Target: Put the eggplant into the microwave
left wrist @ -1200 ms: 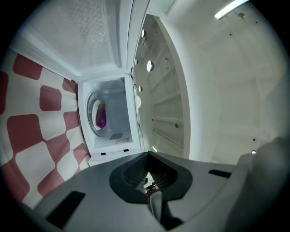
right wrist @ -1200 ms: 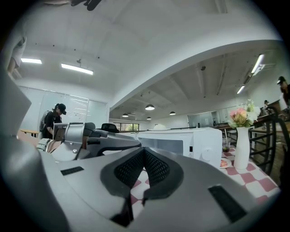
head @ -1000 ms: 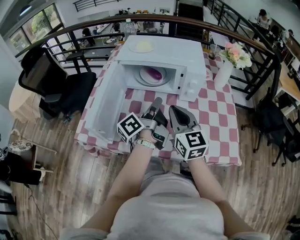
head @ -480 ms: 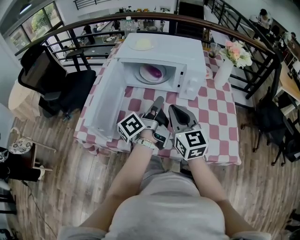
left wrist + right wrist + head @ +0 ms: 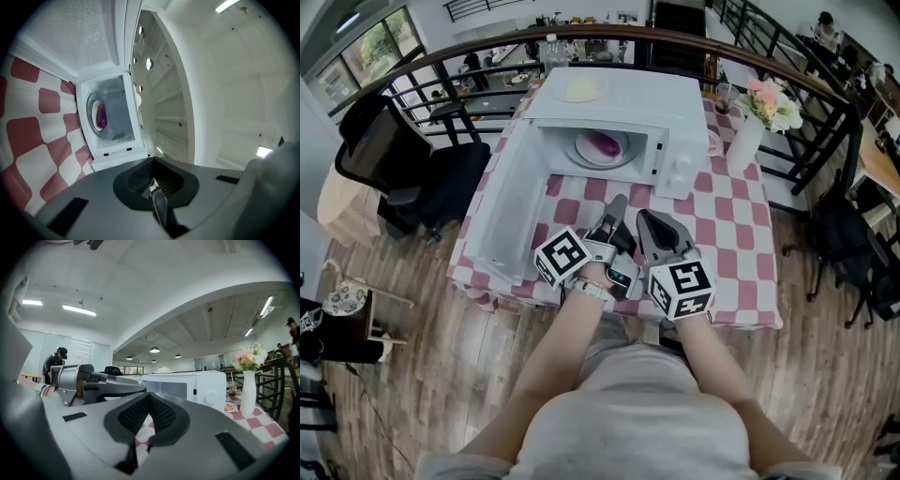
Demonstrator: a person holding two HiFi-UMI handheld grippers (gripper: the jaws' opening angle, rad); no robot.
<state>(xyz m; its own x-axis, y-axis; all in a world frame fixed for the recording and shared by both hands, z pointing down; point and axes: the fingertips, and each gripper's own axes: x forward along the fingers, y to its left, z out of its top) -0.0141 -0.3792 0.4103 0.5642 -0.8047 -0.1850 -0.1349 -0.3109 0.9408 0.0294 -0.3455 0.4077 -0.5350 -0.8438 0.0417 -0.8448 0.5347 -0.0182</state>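
The purple eggplant (image 5: 606, 143) lies on a white plate inside the white microwave (image 5: 675, 103), whose door (image 5: 508, 211) hangs wide open to the left. In the left gripper view, which is rolled on its side, the eggplant (image 5: 101, 117) shows deep in the cavity, well ahead of the jaws. My left gripper (image 5: 616, 202) (image 5: 151, 186) is shut and empty, held over the checked tablecloth in front of the oven. Right beside it, my right gripper (image 5: 643, 217) (image 5: 149, 396) is also shut with nothing in it. The microwave (image 5: 187, 383) stands ahead of the right gripper.
A white vase of flowers (image 5: 746, 142) (image 5: 247, 389) stands right of the microwave, with a small plate (image 5: 229, 407) near it. A pale dish (image 5: 581, 91) rests on the oven's top. A black chair (image 5: 403, 169) is left of the red-checked table (image 5: 731, 246); a railing curves behind.
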